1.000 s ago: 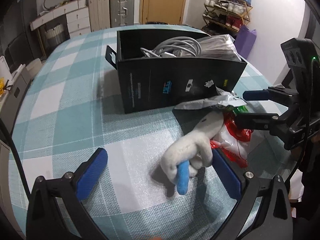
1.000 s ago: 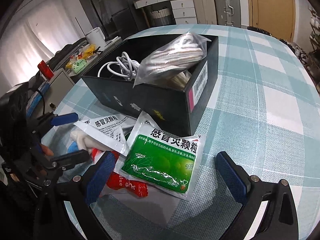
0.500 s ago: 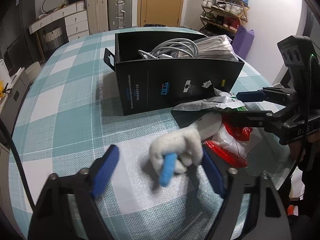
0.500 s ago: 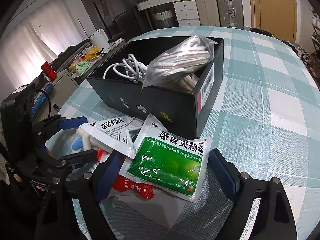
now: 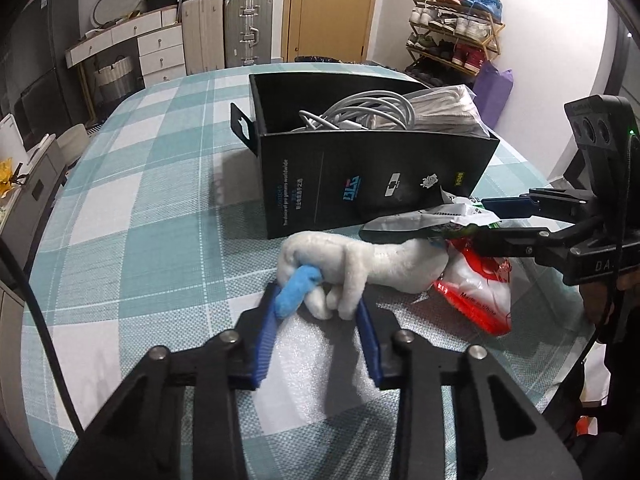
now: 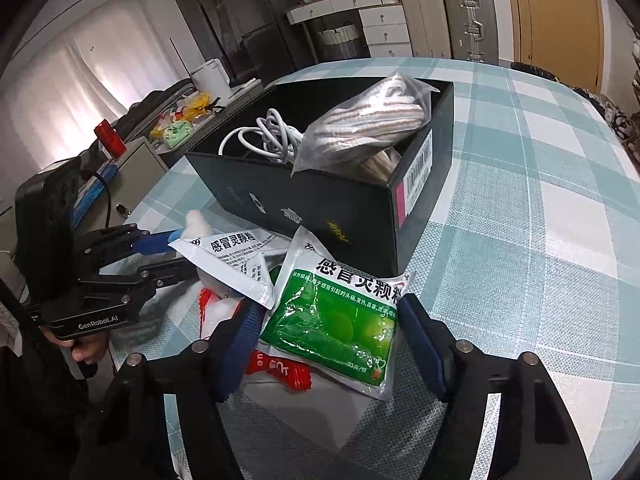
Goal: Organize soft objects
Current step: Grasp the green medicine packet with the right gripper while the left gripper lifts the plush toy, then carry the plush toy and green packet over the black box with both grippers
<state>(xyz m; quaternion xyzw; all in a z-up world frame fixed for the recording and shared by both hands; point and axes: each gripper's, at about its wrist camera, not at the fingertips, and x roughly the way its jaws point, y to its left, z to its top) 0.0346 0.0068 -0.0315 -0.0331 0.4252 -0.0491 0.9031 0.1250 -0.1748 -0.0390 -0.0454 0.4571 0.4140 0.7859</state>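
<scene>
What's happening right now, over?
Left gripper just closed on plush toy. Right gripper closing around green sachet. Sachets overlap toy's far end.

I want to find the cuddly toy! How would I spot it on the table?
Look before the long black cardboard box on the checked cloth. The fluffy white plush toy lies beside shiny packets, pinched by the left hand-held gripper. It alone is furry, with a blue limb.

white plush toy, green sachet, black box, teal-checked tablecloth
</scene>
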